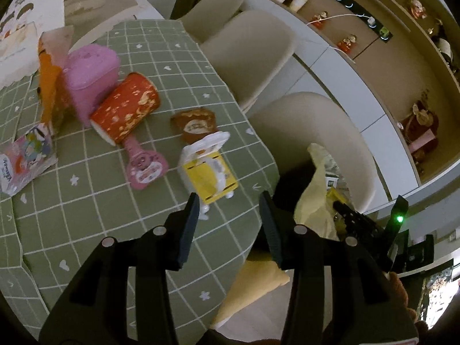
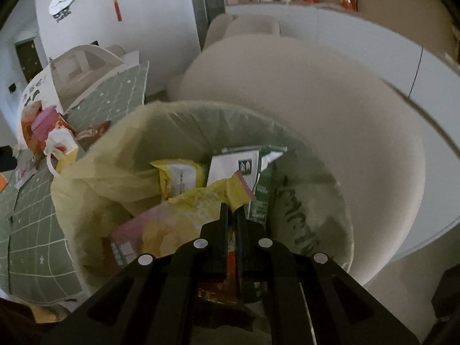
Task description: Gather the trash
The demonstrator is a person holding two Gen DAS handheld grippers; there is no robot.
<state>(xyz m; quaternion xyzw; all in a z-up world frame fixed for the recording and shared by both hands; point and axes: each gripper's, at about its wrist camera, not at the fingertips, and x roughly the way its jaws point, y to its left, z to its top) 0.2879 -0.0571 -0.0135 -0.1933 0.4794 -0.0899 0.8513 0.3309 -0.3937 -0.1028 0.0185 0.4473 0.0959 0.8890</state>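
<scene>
Task judged partly done. The bin [image 2: 316,201], lined with a thin translucent yellowish bag, already holds several crinkled foil wrappers and a green-and-white carton [image 2: 253,172]. On the counter [image 1: 86,244], under a checked green cloth, trash remains: a red paper cup [image 1: 126,109] on its side, a yellow carton [image 1: 210,172], a flat brown sachet [image 1: 195,125]. Right tool [image 2: 232,215] is clenched over the bin, probably on a thin wrapper edge; contact is unclear. Left tool [image 1: 230,201] is released, hovering near the yellow carton.
</scene>
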